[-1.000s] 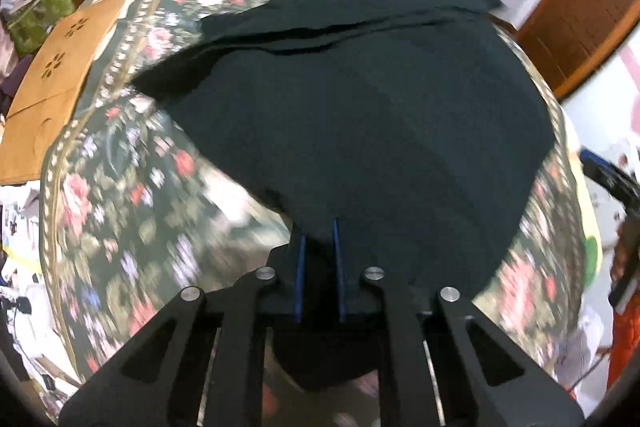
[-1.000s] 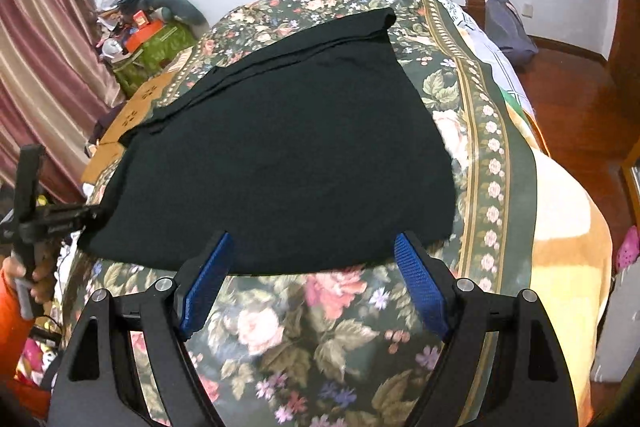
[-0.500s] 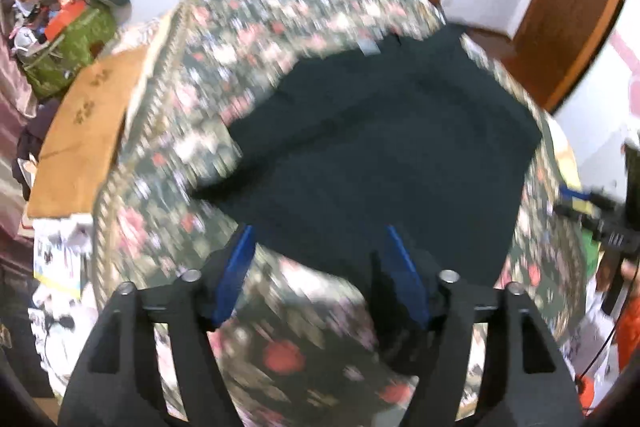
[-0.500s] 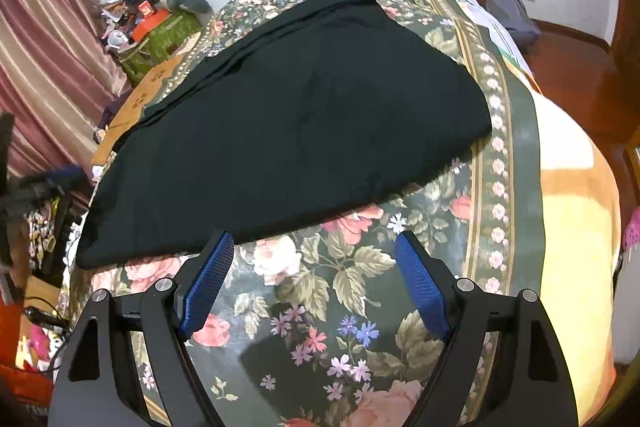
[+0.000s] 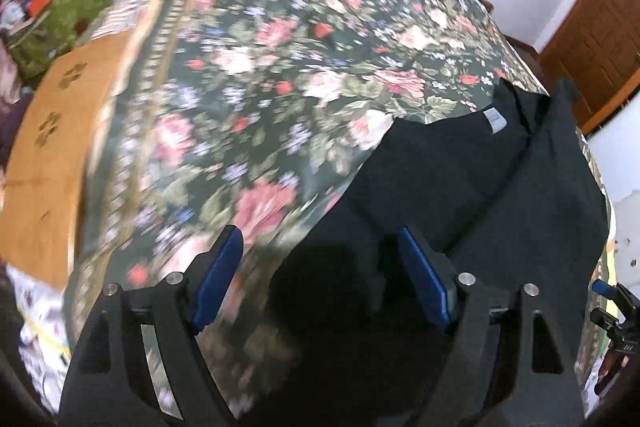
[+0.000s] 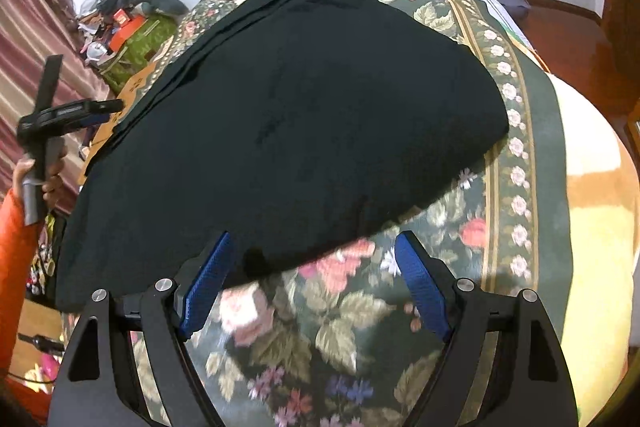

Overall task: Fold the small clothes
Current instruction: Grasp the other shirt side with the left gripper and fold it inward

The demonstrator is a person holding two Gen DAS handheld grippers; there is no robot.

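Note:
A black garment (image 6: 288,115) lies spread flat on the floral bedspread (image 6: 332,327), folded over with layered edges at its far side. In the left wrist view the garment (image 5: 480,187) fills the lower right, with a white label (image 5: 495,119) near its neckline. My left gripper (image 5: 320,267) is open and empty, over the garment's near edge. My right gripper (image 6: 310,267) is open and empty, with the garment's near corner between its blue pads. The left gripper body (image 6: 52,123) shows at the far left of the right wrist view, held by a hand in an orange sleeve.
A tan cardboard panel (image 5: 52,147) lies beside the bed at left. A green box with clutter (image 5: 56,15) stands by the wall. A brown wooden door (image 5: 600,43) is at right. A peach blanket (image 6: 592,211) covers the bed's right side.
My left gripper has let go of the garment, opened and swung left. The right gripper has moved closer to the garment's near corner and stayed open.

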